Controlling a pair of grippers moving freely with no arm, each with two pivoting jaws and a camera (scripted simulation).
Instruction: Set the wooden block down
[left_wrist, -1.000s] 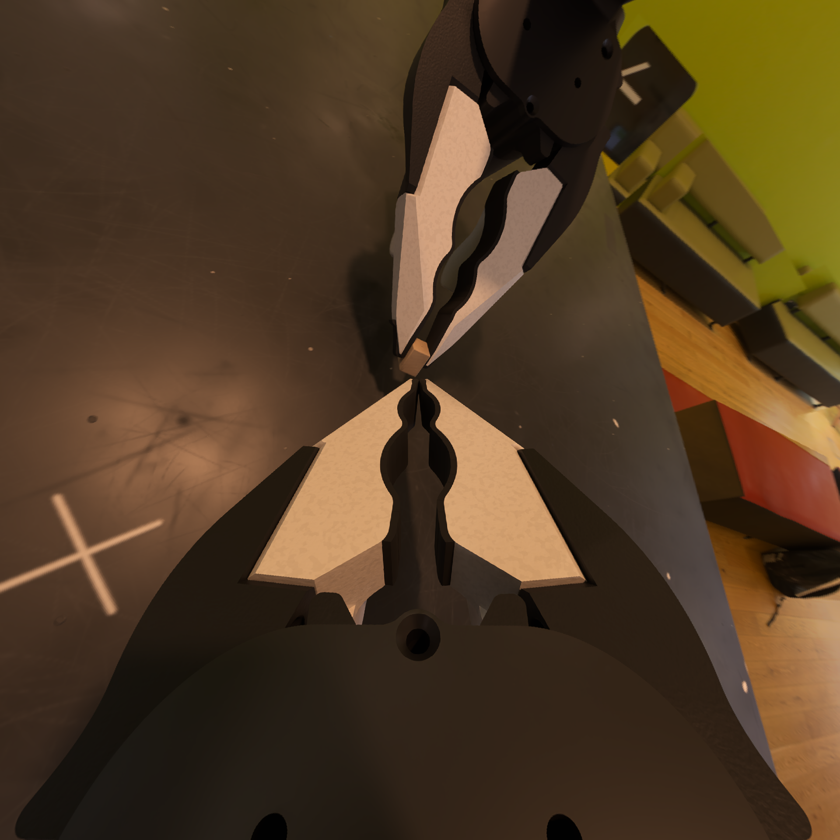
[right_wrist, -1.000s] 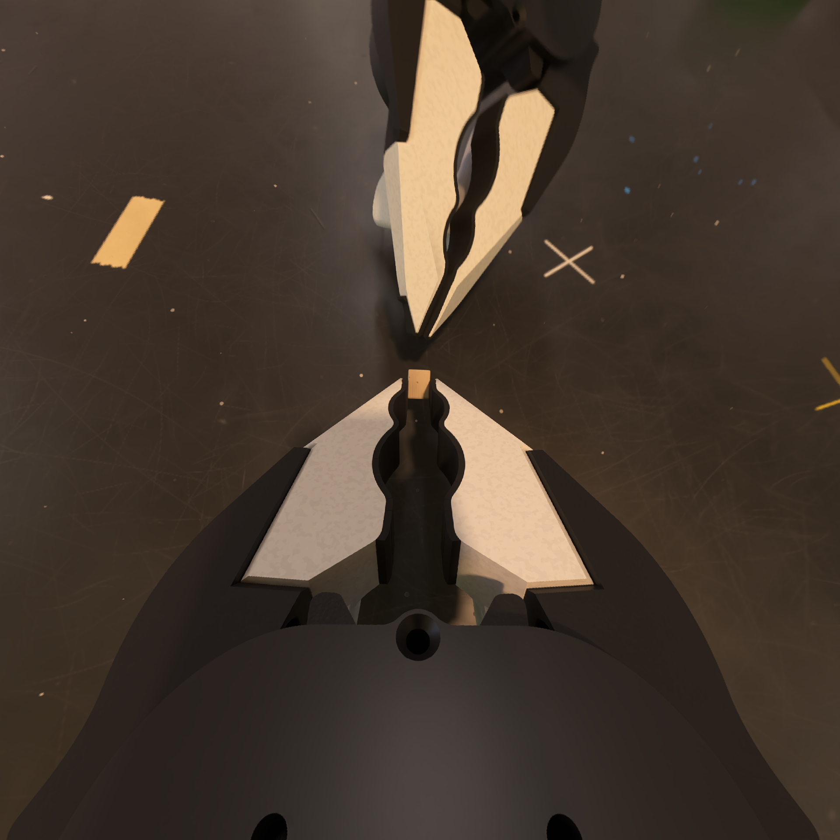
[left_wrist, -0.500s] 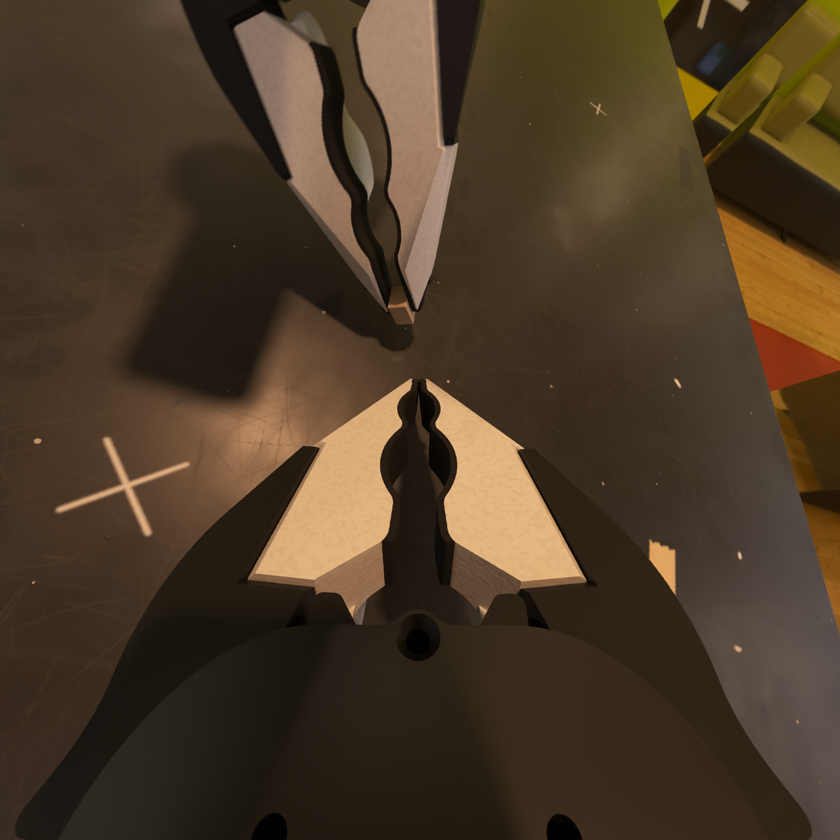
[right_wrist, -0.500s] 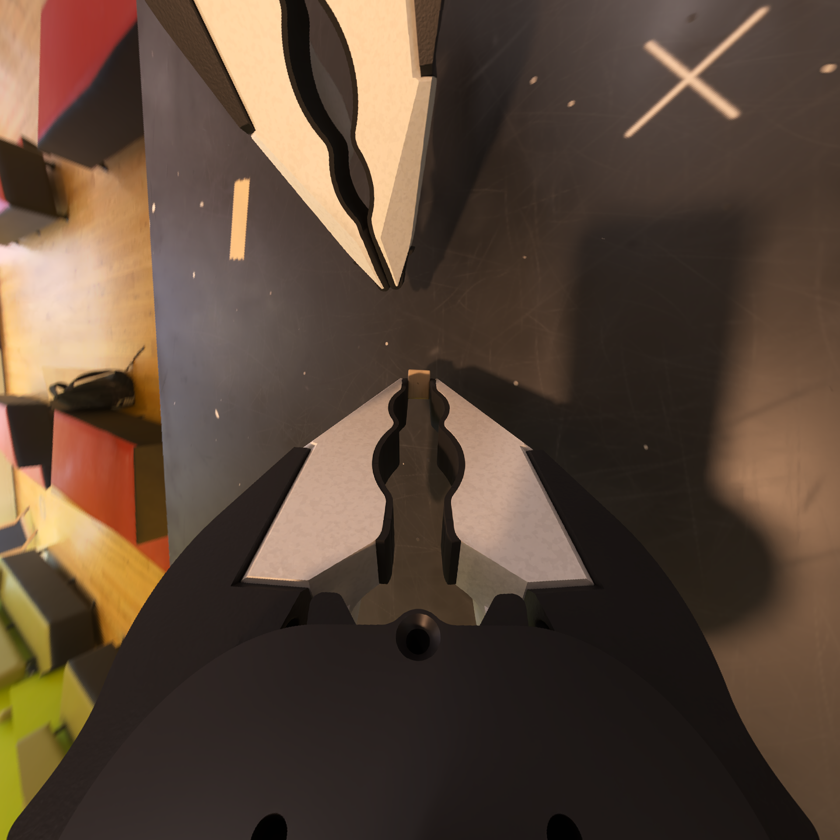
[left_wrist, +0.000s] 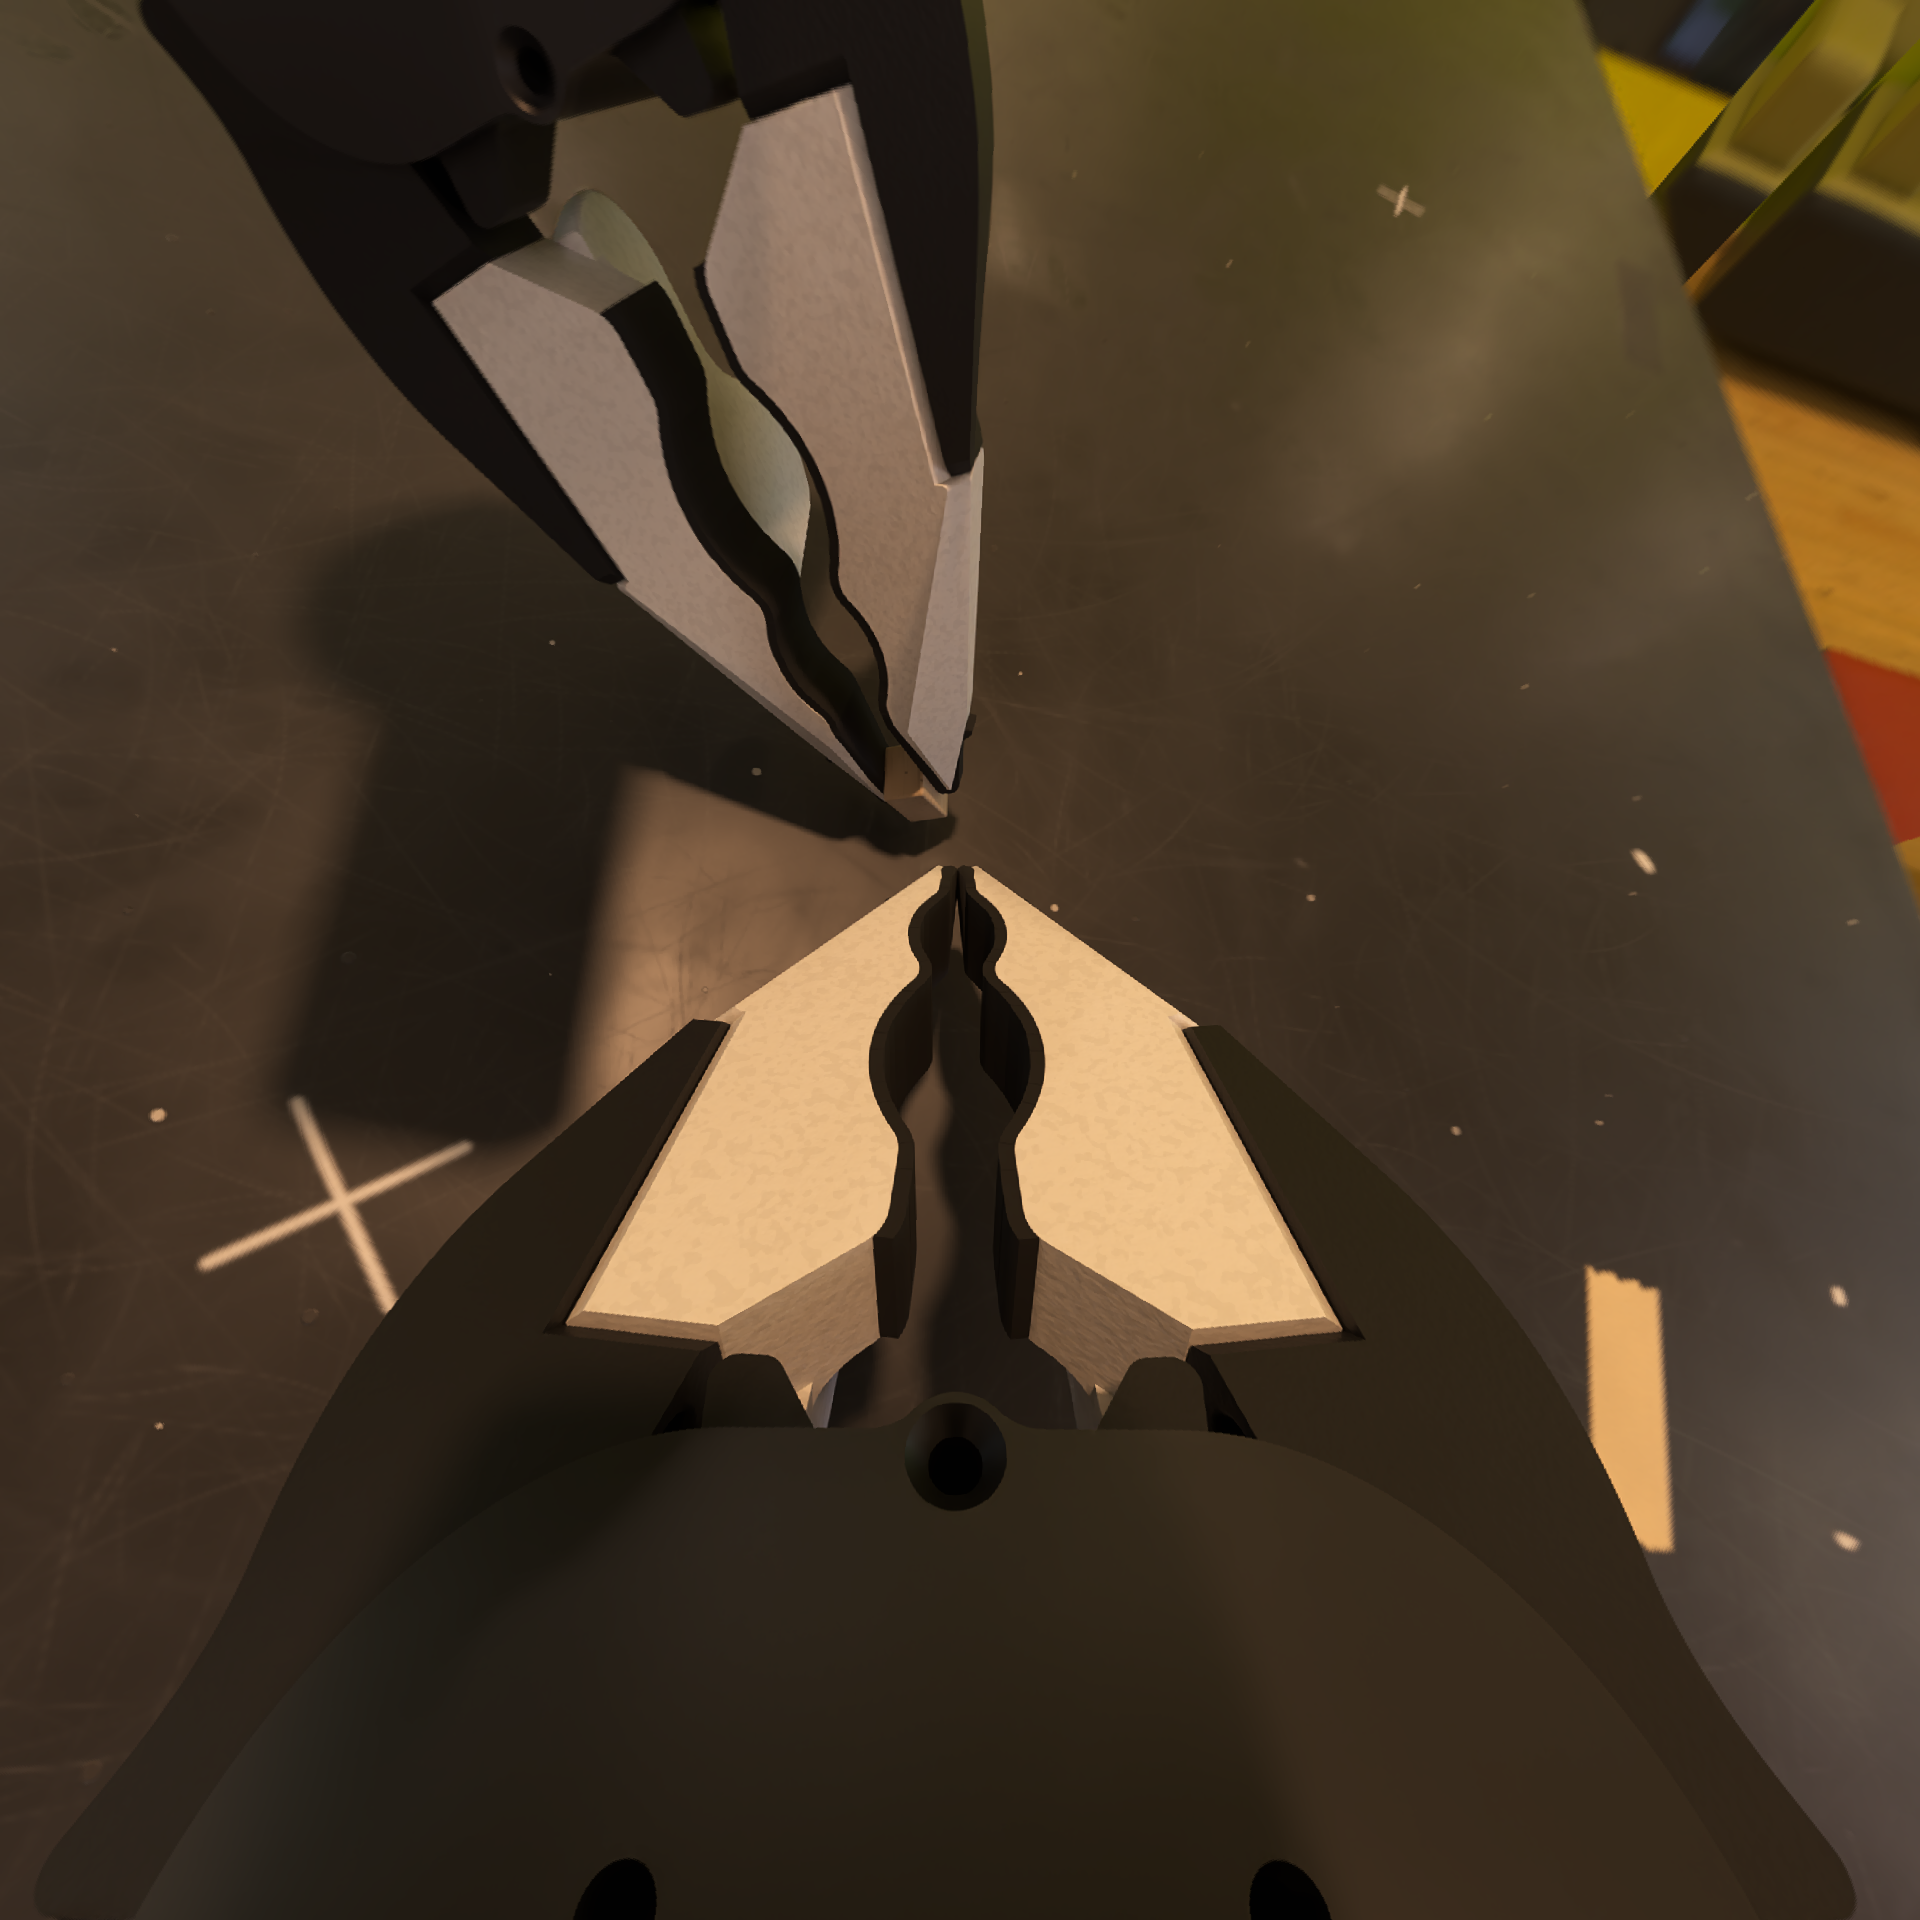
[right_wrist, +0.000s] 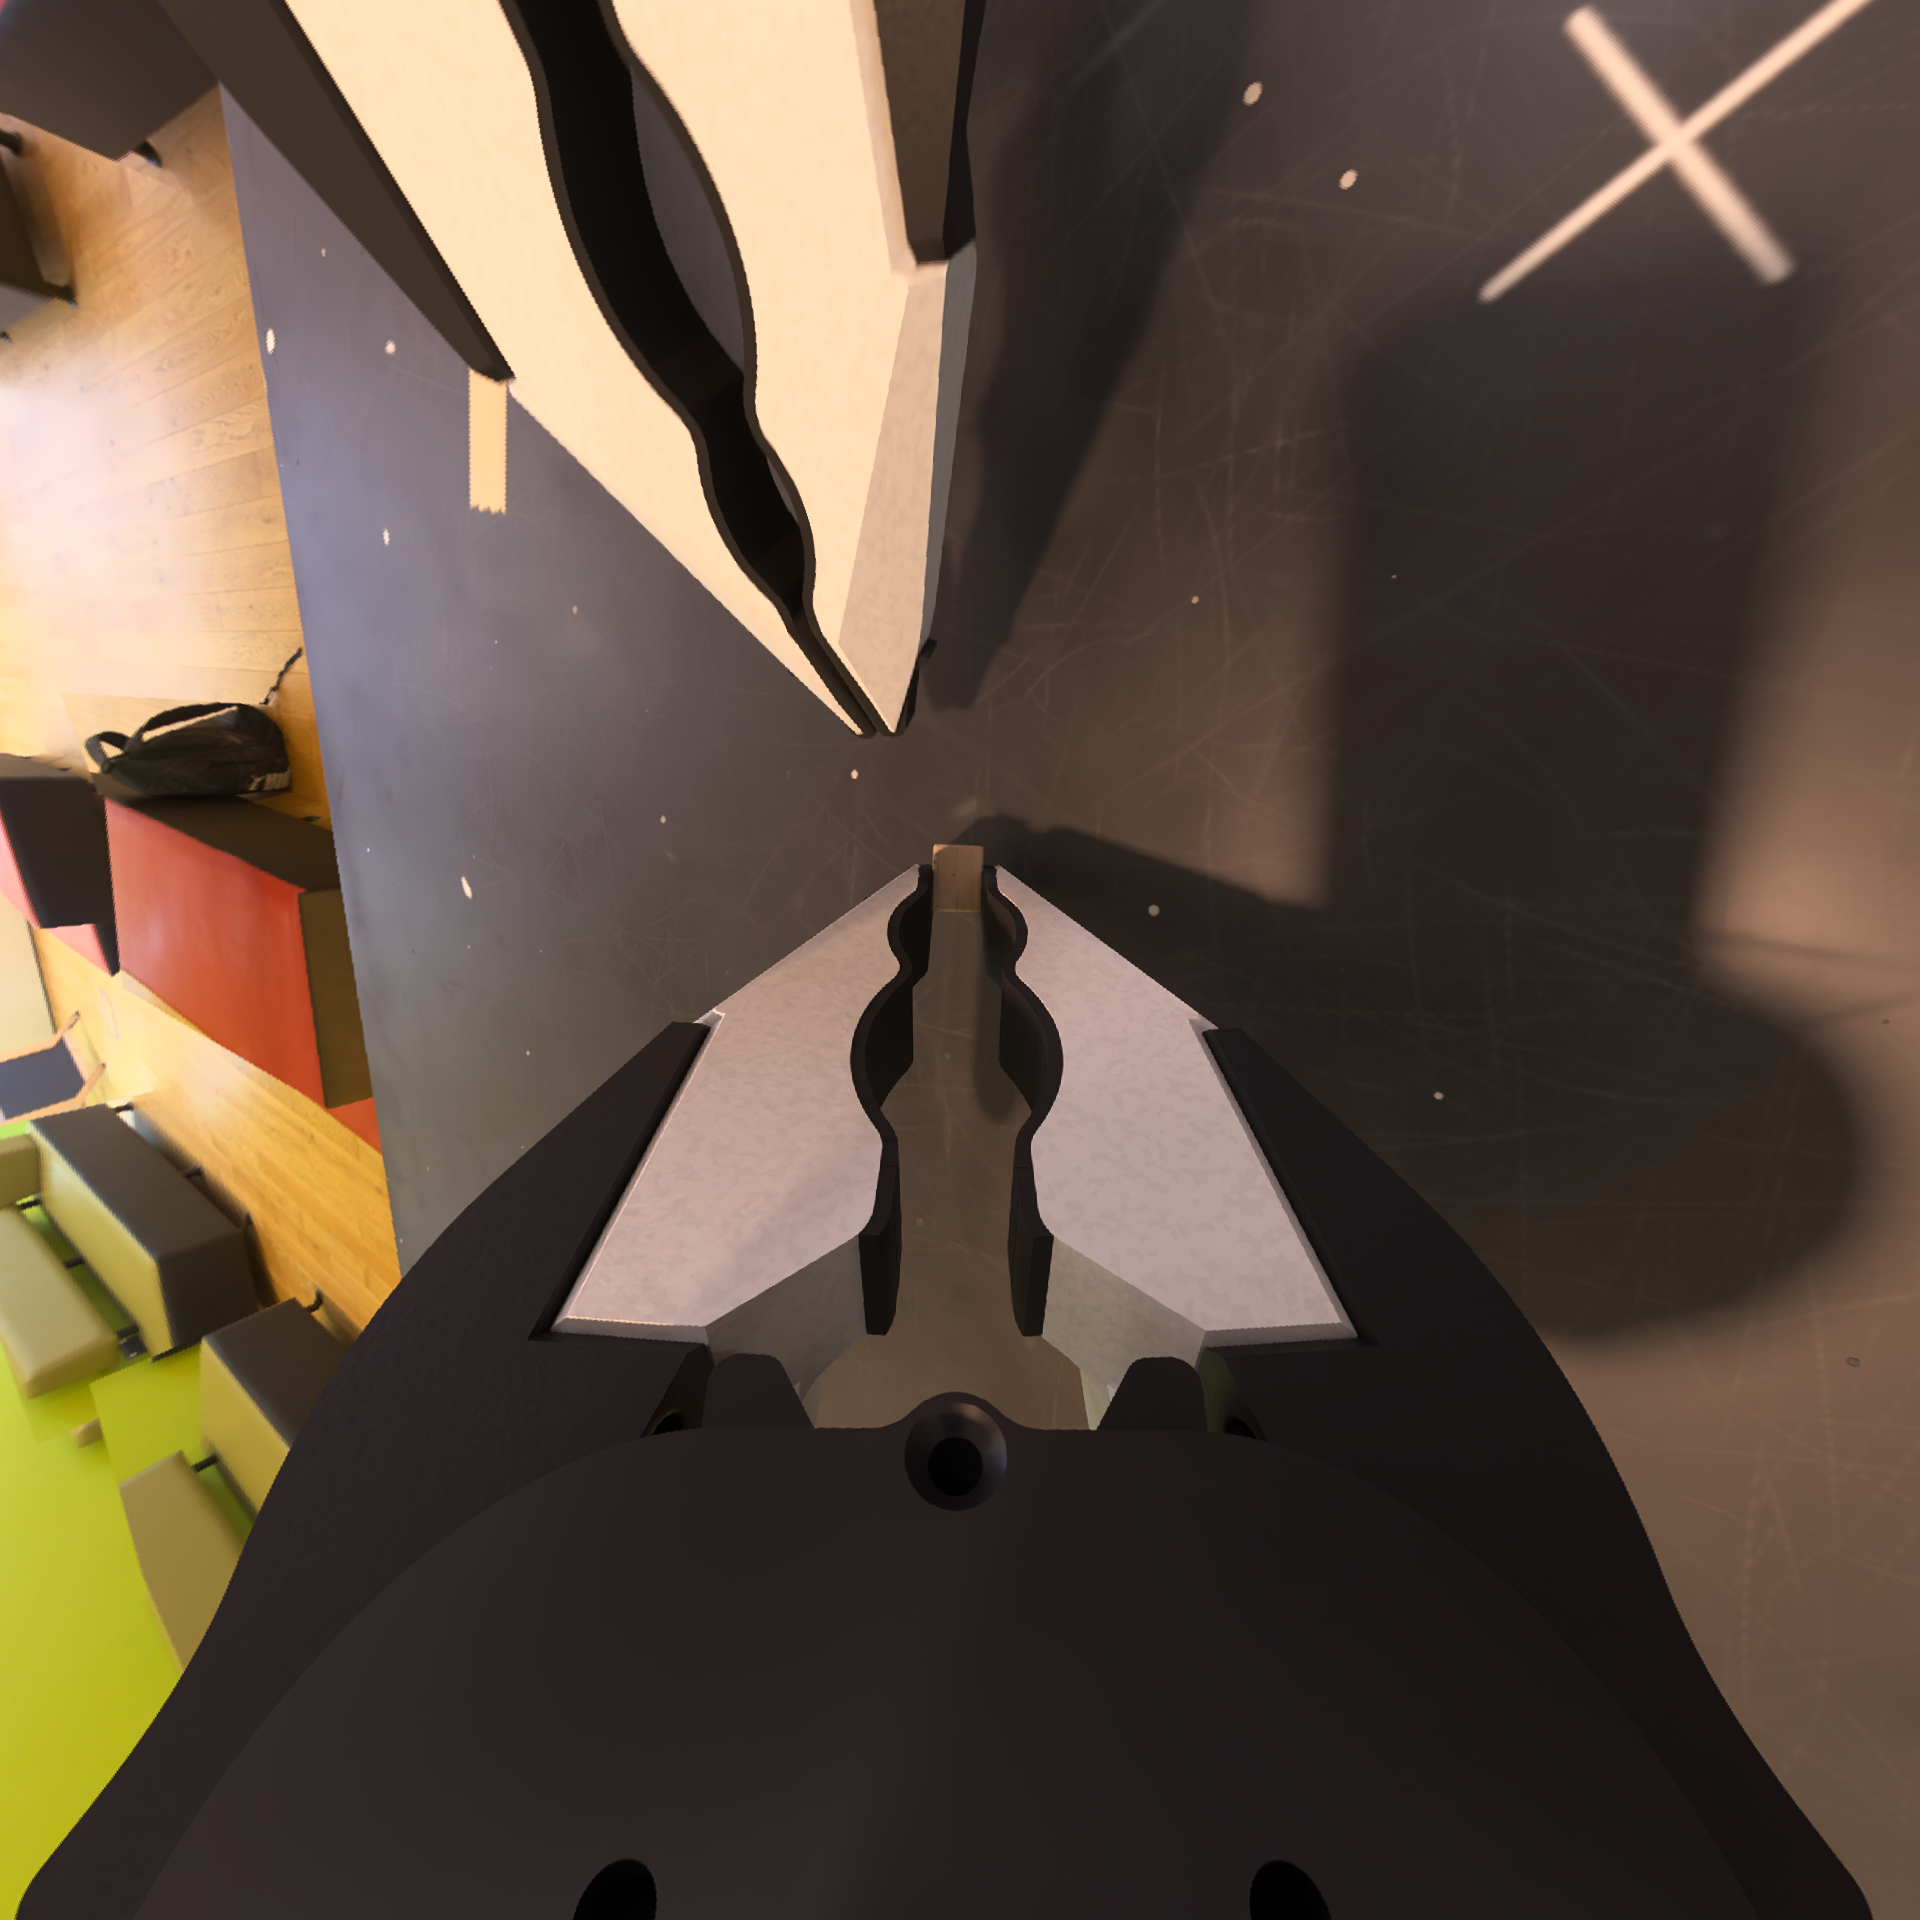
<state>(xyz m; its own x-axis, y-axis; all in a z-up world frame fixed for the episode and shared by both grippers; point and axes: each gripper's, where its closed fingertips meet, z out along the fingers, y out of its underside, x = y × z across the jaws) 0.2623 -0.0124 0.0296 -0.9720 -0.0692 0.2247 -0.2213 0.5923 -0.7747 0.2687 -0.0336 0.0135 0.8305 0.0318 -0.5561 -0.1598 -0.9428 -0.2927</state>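
Observation:
A small wooden block (right_wrist: 957, 878) sits pinched between the tips of my right gripper (right_wrist: 957, 871), close above the dark table (right_wrist: 1351, 727). In the left wrist view the same block (left_wrist: 916, 792) shows at the tips of the right gripper (left_wrist: 920, 774), which comes in from the top. My left gripper (left_wrist: 957, 871) is shut and empty, its tips a short way from the block. It also shows in the right wrist view (right_wrist: 883, 727), pointing down at the block from above.
A white cross mark (left_wrist: 343, 1205) and a tan tape strip (left_wrist: 1629, 1423) lie on the table. Another cross (right_wrist: 1673, 145) shows at the far right. The table edge (right_wrist: 312, 727) runs on the left, with wooden floor, red benches and a black bag (right_wrist: 192, 748) beyond.
Both views have swung round over the table. The two grippers have kept tip to tip and moved a little closer, the right one still holding the block.

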